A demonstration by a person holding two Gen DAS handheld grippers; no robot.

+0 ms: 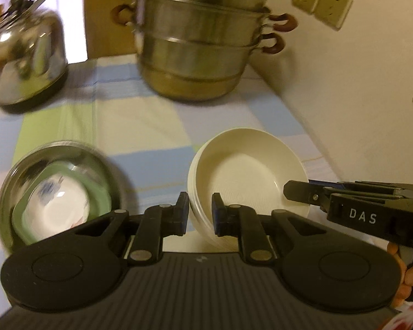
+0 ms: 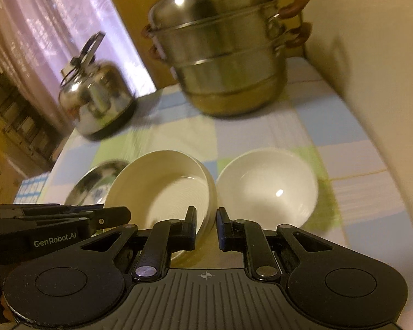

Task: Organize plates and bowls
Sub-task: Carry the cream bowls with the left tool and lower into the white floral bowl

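Over checked tablecloth [image 1: 140, 126]; left claw [image 1: 200, 211] and right claw [image 2: 206, 227] pinch cream bowl [image 1: 247, 170] rims.

Open checked cloth spans the table [image 1: 157, 126] middle; a kettle [image 1: 27, 63] and steamer pot [image 1: 201, 49] block the far edge, a wall [image 1: 344, 96] hems the right edge.

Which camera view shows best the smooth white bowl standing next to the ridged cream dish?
The right wrist view: the white bowl stands whole on the tablecloth, right of the ridged cream dish. In the left wrist view I cannot find it; the dish and the right gripper fill that side.
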